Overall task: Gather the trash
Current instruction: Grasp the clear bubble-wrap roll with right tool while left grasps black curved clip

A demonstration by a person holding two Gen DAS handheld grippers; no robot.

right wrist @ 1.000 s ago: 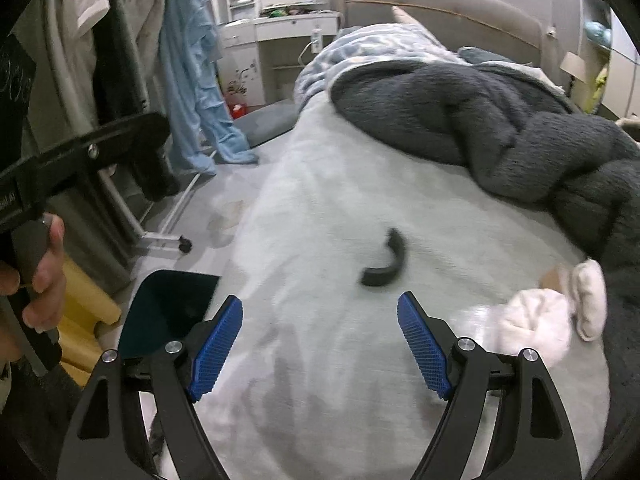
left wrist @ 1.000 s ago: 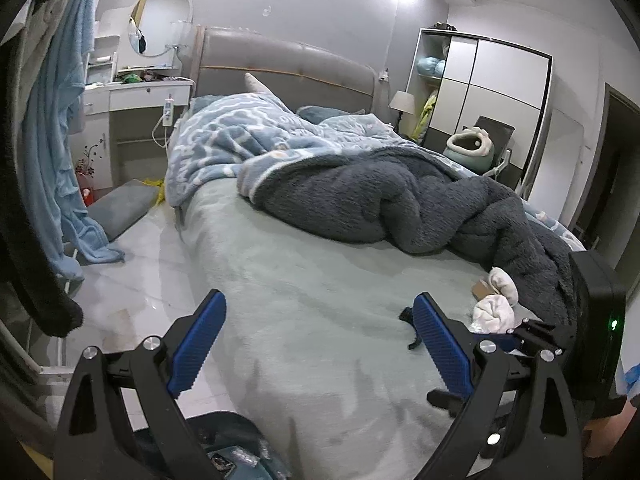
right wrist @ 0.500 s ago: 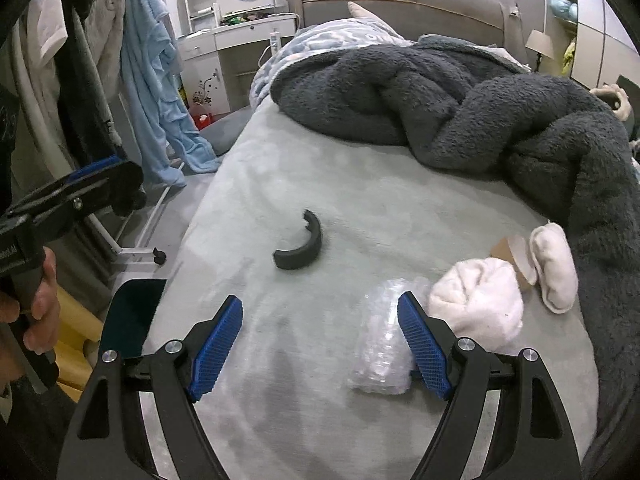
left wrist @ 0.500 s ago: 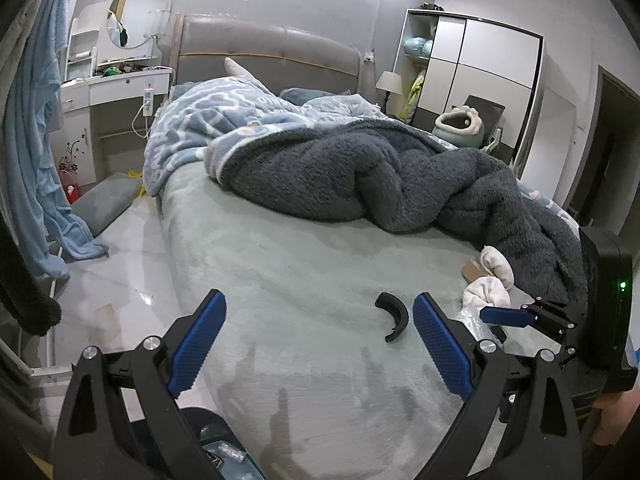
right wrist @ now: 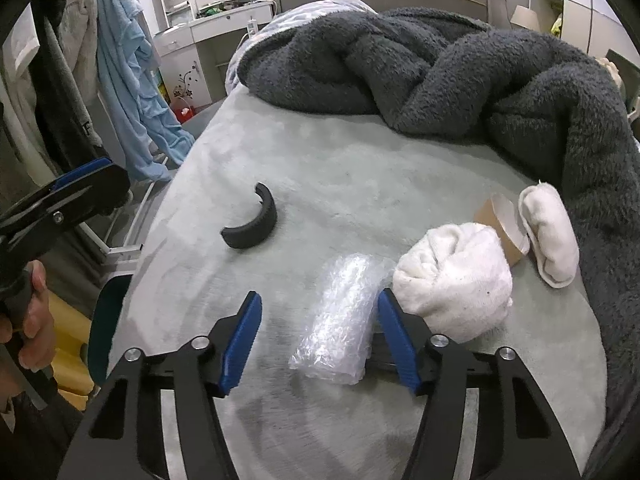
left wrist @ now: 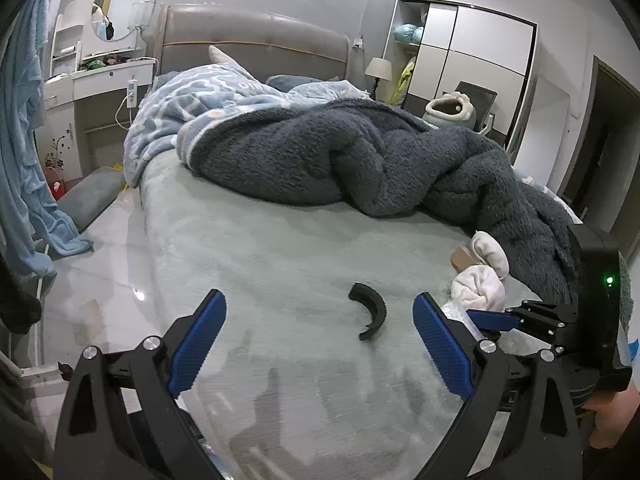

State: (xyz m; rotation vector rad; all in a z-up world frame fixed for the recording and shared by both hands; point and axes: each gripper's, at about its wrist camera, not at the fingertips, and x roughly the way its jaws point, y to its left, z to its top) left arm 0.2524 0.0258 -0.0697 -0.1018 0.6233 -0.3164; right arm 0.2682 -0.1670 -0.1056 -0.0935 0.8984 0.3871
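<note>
Right gripper [right wrist: 320, 332]: jaws spread wide, low over the bed; blue pads straddle the near end of the bubble wrap. The right-hand pad looks to be touching the wrap or just beside it; the left-hand pad stands apart from it. Nothing clamped.
Left gripper [left wrist: 320, 332]: jaws spread wide, nothing between them, hovering over the foot of the bed. Also seen at the left edge of the right wrist view, gripped by a hand [right wrist: 28, 320].
Bubble wrap [right wrist: 344, 316]: clear crumpled roll lying on the bed sheet [right wrist: 360, 168], lengthwise between the right gripper's fingers, just left of the rolled towel. In the left wrist view only a sliver shows behind the right-hand finger.
Black curved piece [right wrist: 252, 224]: crescent of dark plastic, flat on the sheet, apart from the wrap, up and to its left. In the left wrist view it lies ahead of the open jaws [left wrist: 370, 314].
Rolled towel [right wrist: 456, 280]: white, bunched, beside the wrap.
Cardboard tube [right wrist: 502, 228]: brown, on its side, wedged between the towel and a white fluffy slipper [right wrist: 550, 236].
Grey blanket [right wrist: 440, 72]: heaped across the far half of the bed, edge near the slipper.
Bin [right wrist: 108, 332]: dark green, on the floor by the bed's left edge, mostly hidden.
</note>
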